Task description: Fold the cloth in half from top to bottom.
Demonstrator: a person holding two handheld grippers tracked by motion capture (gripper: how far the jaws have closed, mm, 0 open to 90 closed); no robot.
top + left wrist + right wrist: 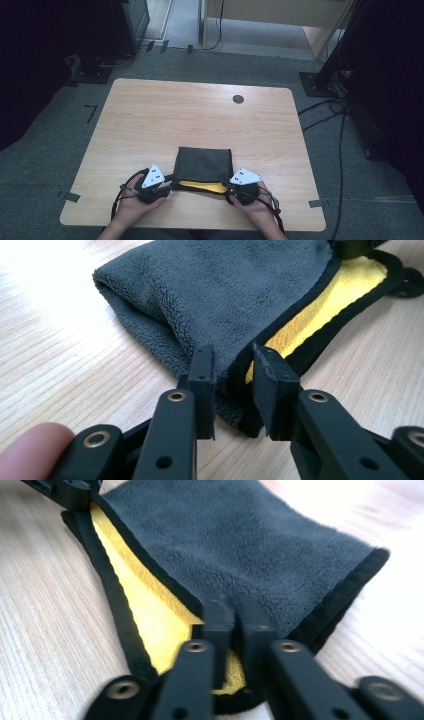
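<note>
A folded grey cloth (204, 162) with a yellow inner side lies near the front edge of the counter (150, 115). The right gripper (234, 611) is clamped on its near corner. The left gripper (232, 371) has its jaws apart around the other near corner, and the pads do not press it.

A light wood-grain table (150, 120) with rounded corners stands on grey carpet (45, 165). A small dark round grommet (238, 99) sits near its far edge. Strips of dark tape (72, 197) mark the carpet beside the near corners of the table and further back. Black cables (327, 112) trail across the floor on the right, toward a black stand base (315, 82). A pale wooden cabinet (280, 15) stands at the rear. Both sides of the room lie in deep shadow; the tabletop is evenly lit.
</note>
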